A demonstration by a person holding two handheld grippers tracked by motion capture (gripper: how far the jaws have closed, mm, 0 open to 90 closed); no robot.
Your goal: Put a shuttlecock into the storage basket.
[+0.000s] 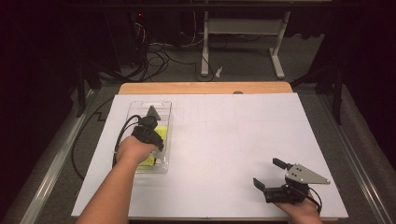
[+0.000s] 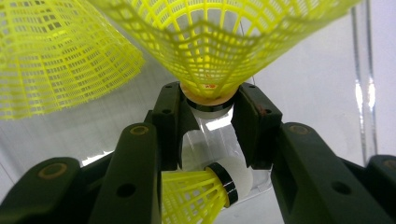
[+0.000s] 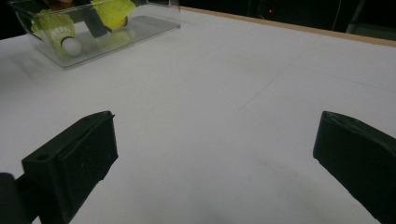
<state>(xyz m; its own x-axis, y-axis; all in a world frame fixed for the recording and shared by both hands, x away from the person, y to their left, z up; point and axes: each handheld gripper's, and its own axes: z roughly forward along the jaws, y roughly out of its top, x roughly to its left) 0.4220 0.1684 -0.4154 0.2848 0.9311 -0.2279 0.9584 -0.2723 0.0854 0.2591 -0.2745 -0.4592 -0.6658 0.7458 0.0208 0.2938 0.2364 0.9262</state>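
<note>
The left tool (image 1: 150,122) sits inside a clear plastic box (image 1: 164,108) at the left side of the counter (image 1: 224,140), which is covered by a white sheet. In the left gripper view its two black jaws are closed on the cork base of a yellow shuttlecock (image 2: 205,46): the pads press against the rounded base from both sides, just below a dark band, and the mesh skirt flares upward and away from the jaws. A second shuttlecock (image 2: 51,60) lies just beside the held one, to its left in that view, its skirt close to the first, though contact cannot be confirmed. A third shuttlecock (image 2: 198,193) lies lower between the jaw arms, on its side, with its white base and black band pointing to the right. From the right gripper view the box (image 3: 116,32) appears well apart from the right tool, with yellow skirts and a white base visible through its wall. The right tool (image 1: 273,175) rests at the near right part of the counter, held by the person's right hand (image 1: 303,211) at the bottom edge. Its jaws are spread wide, with bare white surface between them and nothing gripped. The person's left forearm (image 1: 109,191) reaches in from the lower left toward the box. A cable (image 1: 122,133) trails from the left tool over the near wall of the box.
</note>
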